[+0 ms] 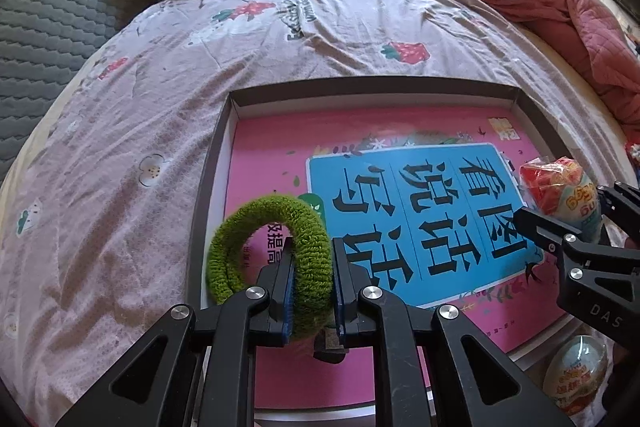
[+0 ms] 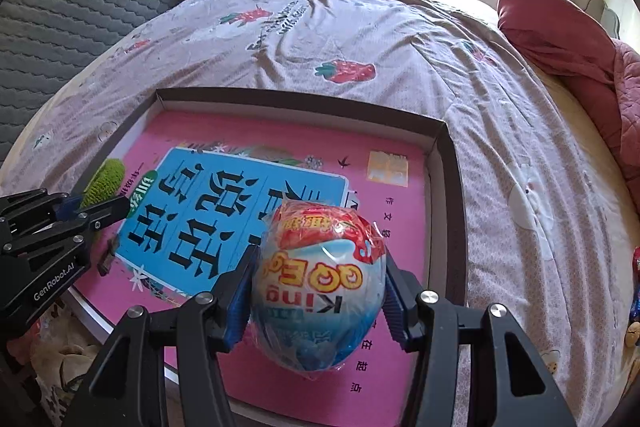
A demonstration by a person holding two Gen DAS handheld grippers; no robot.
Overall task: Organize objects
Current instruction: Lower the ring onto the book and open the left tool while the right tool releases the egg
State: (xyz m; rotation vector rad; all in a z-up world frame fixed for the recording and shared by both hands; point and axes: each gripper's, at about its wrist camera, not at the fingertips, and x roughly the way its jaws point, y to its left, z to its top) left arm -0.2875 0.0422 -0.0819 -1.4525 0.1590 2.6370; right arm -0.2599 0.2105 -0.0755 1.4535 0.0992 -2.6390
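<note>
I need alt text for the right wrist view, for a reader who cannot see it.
The right tool grips a wrapped toy egg above a shallow box holding a pink book, on a bed with a strawberry-print sheet. At the left edge, the left tool holds a green hair tie.

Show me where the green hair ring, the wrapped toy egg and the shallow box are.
green hair ring (image 1: 240, 227): left wrist view, upper arc.
wrapped toy egg (image 2: 320, 291): right wrist view, middle.
shallow box (image 2: 444, 155): right wrist view, right wall.
</note>
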